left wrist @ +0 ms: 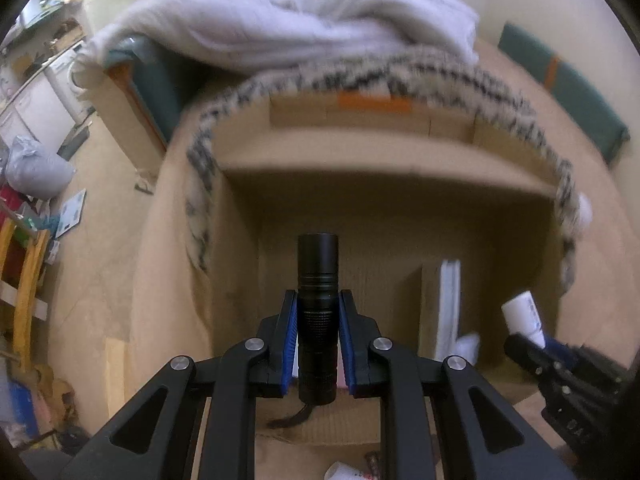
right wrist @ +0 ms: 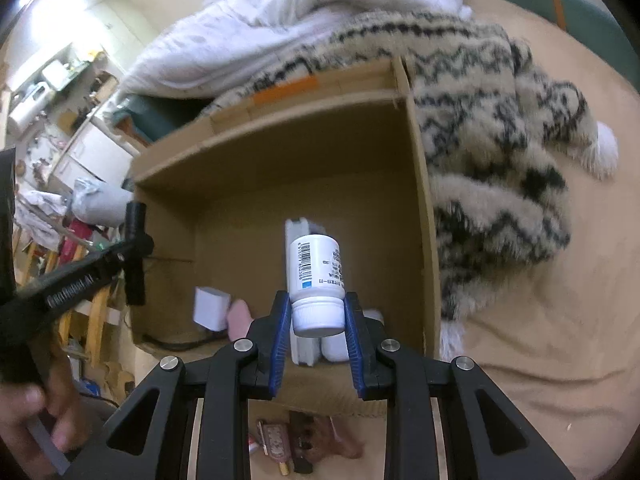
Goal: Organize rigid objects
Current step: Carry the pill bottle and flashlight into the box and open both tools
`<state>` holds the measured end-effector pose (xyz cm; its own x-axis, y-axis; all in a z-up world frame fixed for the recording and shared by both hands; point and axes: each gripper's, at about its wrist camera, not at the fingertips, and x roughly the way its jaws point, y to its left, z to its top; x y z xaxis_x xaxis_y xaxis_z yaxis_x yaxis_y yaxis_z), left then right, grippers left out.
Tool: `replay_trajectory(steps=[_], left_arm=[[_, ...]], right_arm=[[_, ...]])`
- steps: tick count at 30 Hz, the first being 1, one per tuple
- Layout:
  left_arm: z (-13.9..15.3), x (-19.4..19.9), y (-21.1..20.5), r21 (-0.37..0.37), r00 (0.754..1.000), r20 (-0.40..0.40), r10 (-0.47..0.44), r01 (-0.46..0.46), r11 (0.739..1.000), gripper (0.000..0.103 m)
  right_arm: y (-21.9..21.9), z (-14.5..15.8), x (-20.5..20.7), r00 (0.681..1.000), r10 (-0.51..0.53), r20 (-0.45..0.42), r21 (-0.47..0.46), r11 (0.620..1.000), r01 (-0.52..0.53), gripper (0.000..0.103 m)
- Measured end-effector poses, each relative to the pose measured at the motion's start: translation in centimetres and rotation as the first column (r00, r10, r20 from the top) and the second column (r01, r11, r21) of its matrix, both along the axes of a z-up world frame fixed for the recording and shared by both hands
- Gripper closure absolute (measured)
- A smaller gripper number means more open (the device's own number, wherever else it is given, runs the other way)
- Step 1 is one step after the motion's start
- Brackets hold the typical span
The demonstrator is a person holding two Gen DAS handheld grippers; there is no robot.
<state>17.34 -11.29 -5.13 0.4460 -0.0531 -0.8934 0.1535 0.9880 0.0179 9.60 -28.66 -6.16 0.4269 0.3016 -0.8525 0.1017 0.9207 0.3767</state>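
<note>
Cardboard forms the open box (right wrist: 280,184) sitting on a tan bed, with a patterned fleece blanket (right wrist: 500,160) draped at its 3 o'clock side and a white duvet (left wrist: 280,16) beyond at 12 o'clock. Inside lie a white cube-shaped plug (right wrist: 211,308), a pink item (right wrist: 239,318), a white flat box (left wrist: 450,304) standing on edge and a dark cable (right wrist: 172,344). The left tool (left wrist: 318,312) pinches a black flashlight (left wrist: 317,280) upright over the box. The right tool (right wrist: 318,308) pinches a white pill bottle (right wrist: 316,280) by its cap, above the box's 5 o'clock corner.
</note>
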Motion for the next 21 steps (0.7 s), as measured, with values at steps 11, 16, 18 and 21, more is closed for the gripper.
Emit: replay_trajectory(steps=[11,16,18,21], left_arm=[[-5.0,-0.3,-1.2,0.078,0.993,-0.113,-0.016,0.025,0.997,0.086],[-6.2,-0.2,-0.9,0.093,0.99,-0.142,0.004,0.009,0.996,0.085],[-6.3,-0.1,-0.8,0.087,0.989,-0.151,0.01,0.003,0.996,0.085],[-6.1,-0.3,-0.7,0.09,0.99,-0.141,0.012,0.001,0.996,0.085]], right_arm=[[0.4,-1.8,-0.1,0.996,0.002,-0.086,-0.009,1.0,-0.003,0.076],[0.1,-2.2,0.0,0.995,-0.001,-0.099,0.0,1.0,0.001,0.076],[0.0,-2.2,0.0,0.995,-0.005,-0.1,-0.003,1.0,0.004,0.076],[0.0,-2.1,0.1,0.996,-0.009,-0.092,0.001,1.0,0.009,0.076]])
